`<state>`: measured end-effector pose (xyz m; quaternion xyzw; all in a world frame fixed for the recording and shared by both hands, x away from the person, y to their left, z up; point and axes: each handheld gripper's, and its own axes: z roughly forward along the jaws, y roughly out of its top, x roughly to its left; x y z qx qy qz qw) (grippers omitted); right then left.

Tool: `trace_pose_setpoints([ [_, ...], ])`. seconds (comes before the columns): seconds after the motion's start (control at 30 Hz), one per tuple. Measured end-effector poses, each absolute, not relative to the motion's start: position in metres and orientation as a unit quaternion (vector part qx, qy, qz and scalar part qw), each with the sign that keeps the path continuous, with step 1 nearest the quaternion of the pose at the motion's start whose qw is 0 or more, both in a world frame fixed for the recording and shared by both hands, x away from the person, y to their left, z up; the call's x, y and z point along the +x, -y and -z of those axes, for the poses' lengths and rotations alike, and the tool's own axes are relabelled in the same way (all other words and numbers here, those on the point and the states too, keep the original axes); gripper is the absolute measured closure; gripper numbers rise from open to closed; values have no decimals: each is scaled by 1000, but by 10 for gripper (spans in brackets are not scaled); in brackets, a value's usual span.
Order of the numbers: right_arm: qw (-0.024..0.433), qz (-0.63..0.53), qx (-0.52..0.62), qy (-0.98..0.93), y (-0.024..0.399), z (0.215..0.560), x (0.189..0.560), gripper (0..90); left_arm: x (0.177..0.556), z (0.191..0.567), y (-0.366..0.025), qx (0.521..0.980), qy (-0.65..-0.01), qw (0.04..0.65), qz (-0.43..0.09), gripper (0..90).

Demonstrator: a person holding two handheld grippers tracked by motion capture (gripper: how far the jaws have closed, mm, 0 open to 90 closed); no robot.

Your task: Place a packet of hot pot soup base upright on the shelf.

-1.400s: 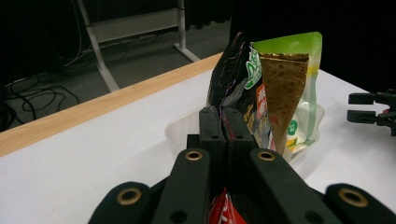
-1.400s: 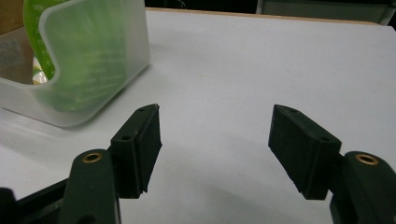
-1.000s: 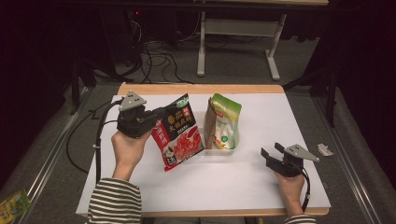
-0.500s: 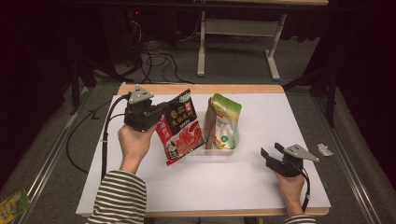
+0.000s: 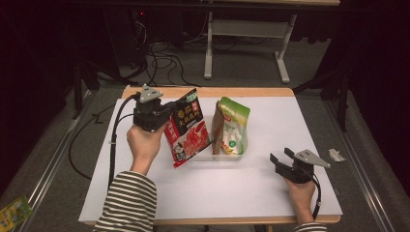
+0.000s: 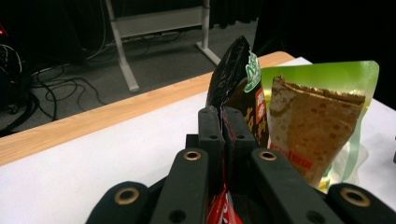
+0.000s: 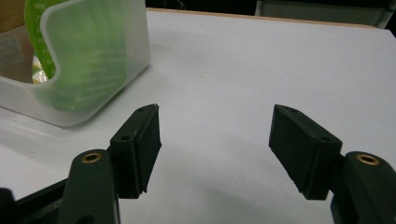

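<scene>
The left gripper [image 5: 162, 112] stood clamped on the red-and-black pouch [image 5: 187, 128], clear bin [image 5: 217, 157] just beyond; right gripper [image 5: 284, 162] gaped

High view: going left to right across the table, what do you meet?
Left gripper → red and black snack bag → green pouch → right gripper → small scrap of paper.
</scene>
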<state>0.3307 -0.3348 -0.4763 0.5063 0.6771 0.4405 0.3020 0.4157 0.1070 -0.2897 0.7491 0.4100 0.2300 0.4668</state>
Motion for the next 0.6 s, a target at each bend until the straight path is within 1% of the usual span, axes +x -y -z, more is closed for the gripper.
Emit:
trace_pose_setpoints([
  [0.37,306,-440,506,-675,334,476,329,338,423,295,-93,741,-411,477,-234,874],
  [0.6,307,-441,504,-676,334,476,329,337,430,299,-89,742,-410,482,-222,857],
])
